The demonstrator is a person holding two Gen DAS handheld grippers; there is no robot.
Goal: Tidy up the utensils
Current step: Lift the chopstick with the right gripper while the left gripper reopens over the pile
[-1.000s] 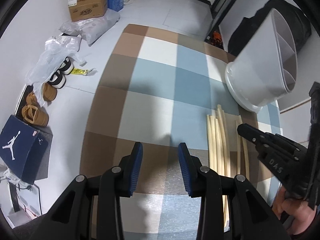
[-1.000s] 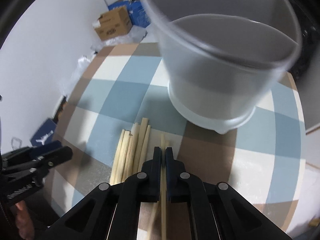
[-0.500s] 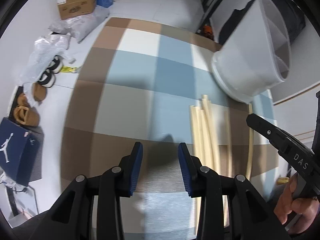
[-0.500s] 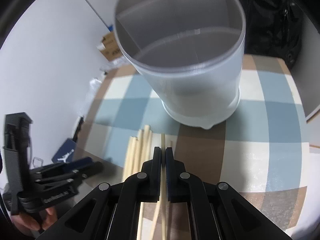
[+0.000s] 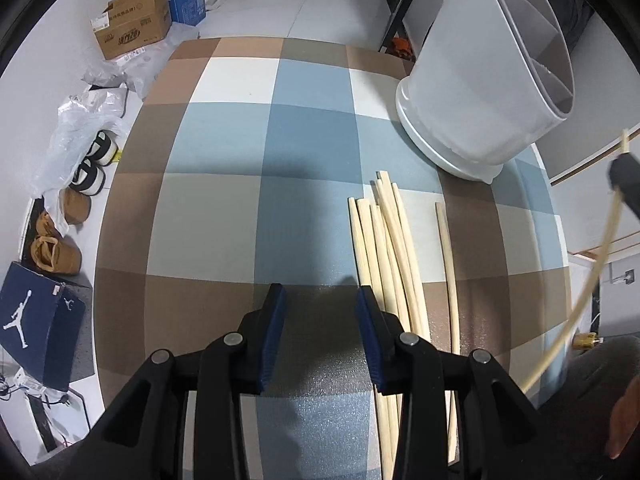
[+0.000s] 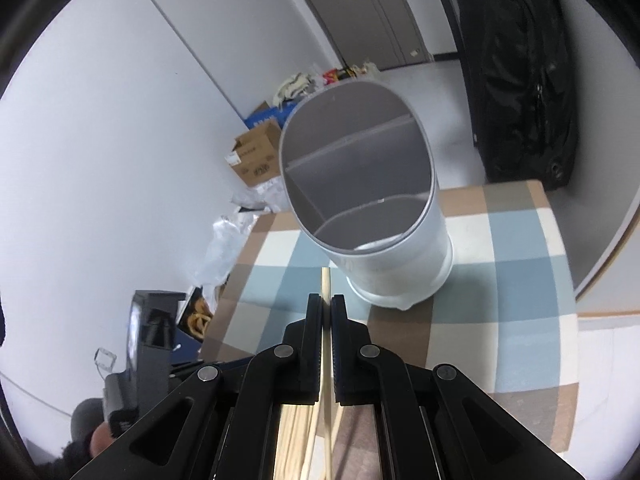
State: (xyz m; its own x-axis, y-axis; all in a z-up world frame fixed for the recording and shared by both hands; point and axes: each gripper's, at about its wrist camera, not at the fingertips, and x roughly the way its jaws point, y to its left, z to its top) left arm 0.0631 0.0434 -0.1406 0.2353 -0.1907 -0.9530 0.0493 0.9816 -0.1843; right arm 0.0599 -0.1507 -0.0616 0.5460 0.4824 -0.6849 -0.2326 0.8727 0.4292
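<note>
A bundle of pale wooden chopsticks [image 5: 384, 248] lies on the checked tablecloth [image 5: 248, 184], with one single chopstick [image 5: 446, 260] apart on its right. The white divided utensil holder [image 5: 480, 92] stands at the table's far right. My left gripper [image 5: 319, 300] hovers open over the cloth just left of the bundle, nothing between its blue pads. My right gripper [image 6: 326, 300] is shut on one chopstick [image 6: 325, 280], held up in the air in front of the holder [image 6: 372, 200]. From the left wrist, that lifted chopstick [image 5: 576, 308] slants at the right edge.
On the floor to the left lie a cardboard box [image 5: 132, 32], plastic bags [image 5: 80, 128], shoes [image 5: 52, 248] and a dark blue shoe box [image 5: 36, 316]. A black bag [image 6: 516, 80] stands behind the table. The round table edge [image 5: 560, 280] runs close on the right.
My right gripper has risen with the chopstick off the table, and the holder's open top now shows ahead of it. My left gripper has drifted a little beside the bundle, still open.
</note>
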